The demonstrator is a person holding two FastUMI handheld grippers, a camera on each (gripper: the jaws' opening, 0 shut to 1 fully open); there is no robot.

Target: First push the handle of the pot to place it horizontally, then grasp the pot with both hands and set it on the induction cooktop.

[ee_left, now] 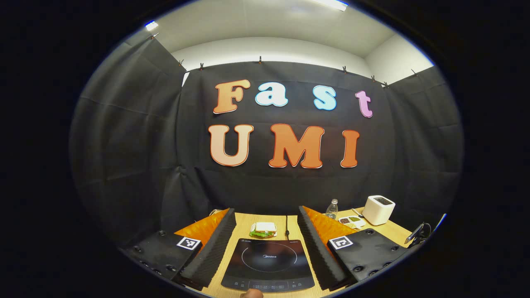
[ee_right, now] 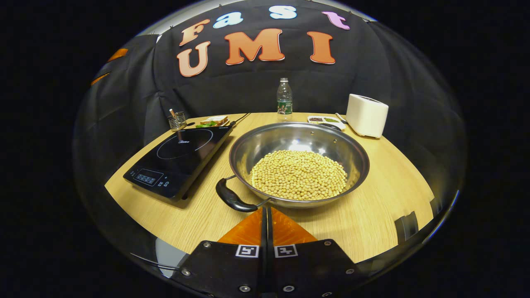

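Two grippers differ: the left gripper (ee_left: 267,225) holds its fingers wide apart over the induction cooktop (ee_left: 268,265), while the right gripper (ee_right: 267,213) has fingers pressed together, empty, tips near the handle (ee_right: 232,199) at the pot's (ee_right: 299,167) 7 o'clock; cooktop at its 9 o'clock.

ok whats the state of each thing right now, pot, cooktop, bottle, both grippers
pot: on the table right of the cooktop, filled with beans, handle pointing toward the right gripper
induction cooktop: nothing on it
bottle: upright, capped, at the back of the table
left gripper: open, fingers spread either side of the cooktop, holding nothing
right gripper: shut, empty, tips just short of the handle
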